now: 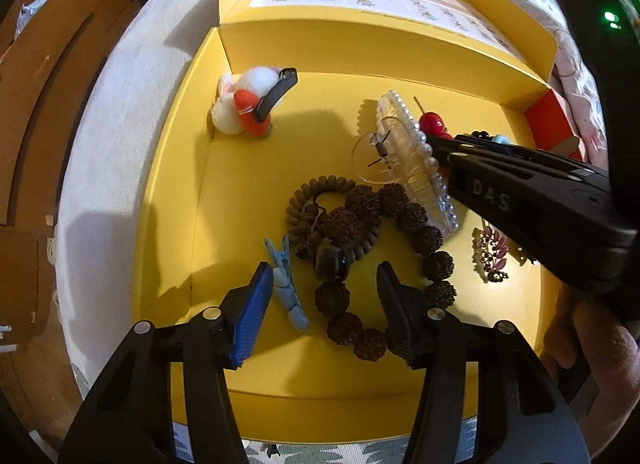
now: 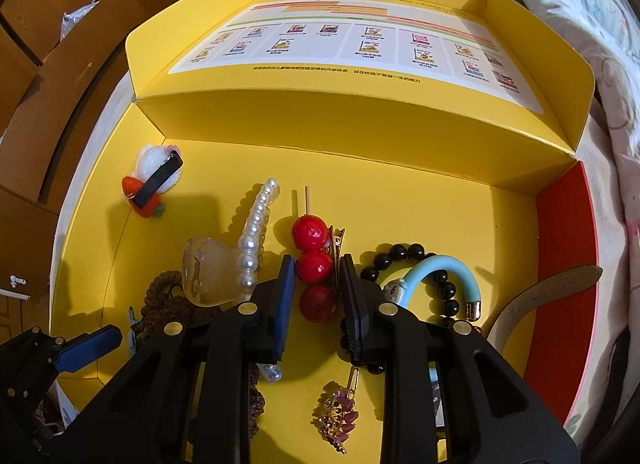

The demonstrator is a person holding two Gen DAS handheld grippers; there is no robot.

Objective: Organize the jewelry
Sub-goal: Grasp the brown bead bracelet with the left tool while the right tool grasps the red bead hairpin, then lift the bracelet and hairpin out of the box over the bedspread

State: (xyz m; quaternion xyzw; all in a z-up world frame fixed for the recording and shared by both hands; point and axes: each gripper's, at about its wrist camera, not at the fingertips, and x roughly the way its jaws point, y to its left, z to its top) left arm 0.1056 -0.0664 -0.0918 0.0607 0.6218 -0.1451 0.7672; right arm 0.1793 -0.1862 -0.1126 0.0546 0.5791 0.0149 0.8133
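Observation:
A yellow box (image 1: 172, 200) (image 2: 400, 200) holds several jewelry pieces. My left gripper (image 1: 322, 284) is open, its jaws on either side of a brown rudraksha bead bracelet (image 1: 400, 216) and a coiled brown hair tie (image 1: 300, 200), with a blue hair clip (image 1: 286, 284) by its left finger. My right gripper (image 2: 316, 276) is open around a red candied-berry hair clip (image 2: 314, 264); whether the pads touch it is unclear. It also shows in the left wrist view (image 1: 434, 144), by a clear pearl claw clip (image 1: 404, 152) (image 2: 248, 248).
A plush bunny-and-carrot clip (image 1: 248, 104) (image 2: 154, 180) lies in the far left corner. A black bead bracelet (image 2: 412, 264), light blue bangle (image 2: 440, 276), pink leaf brooch (image 2: 338, 416) (image 1: 492, 256) and grey strap (image 2: 540, 296) lie right. Bedding surrounds the box.

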